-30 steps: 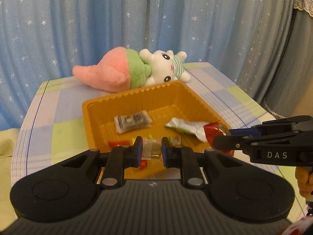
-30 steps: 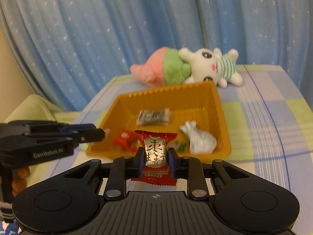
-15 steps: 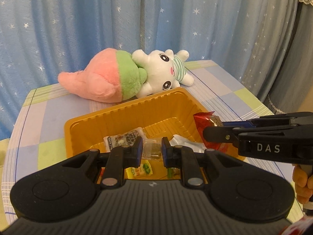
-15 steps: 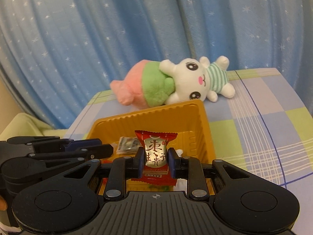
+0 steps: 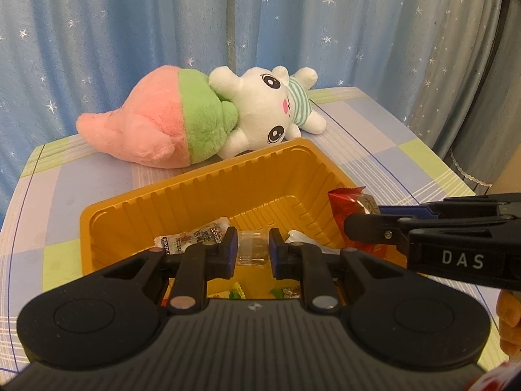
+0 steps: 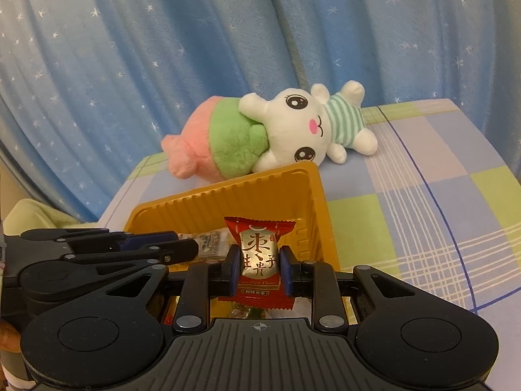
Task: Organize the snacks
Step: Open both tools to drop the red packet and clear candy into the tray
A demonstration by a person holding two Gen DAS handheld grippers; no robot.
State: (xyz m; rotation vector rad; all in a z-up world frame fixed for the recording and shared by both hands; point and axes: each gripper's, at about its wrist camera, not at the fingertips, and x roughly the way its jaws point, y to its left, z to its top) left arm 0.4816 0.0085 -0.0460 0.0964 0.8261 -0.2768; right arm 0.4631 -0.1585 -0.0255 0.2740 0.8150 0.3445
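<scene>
Snacks over the orange tray point(image 5: 136, 208): left hand-held gripper point(image 5: 250, 251) pinches a clear-wrapped candy point(image 5: 252, 250), right hand-held gripper point(image 6: 257, 264) a red packet point(image 6: 259, 257).

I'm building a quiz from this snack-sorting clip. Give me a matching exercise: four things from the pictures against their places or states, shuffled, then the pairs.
Things:
1. red snack packet
2. clear-wrapped candy
3. orange tray
4. plush toy

Places or states:
A. lying behind the tray
B. clamped in the right gripper
C. holds loose snacks
D. clamped in the left gripper

Pairs: 1-B, 2-D, 3-C, 4-A
</scene>
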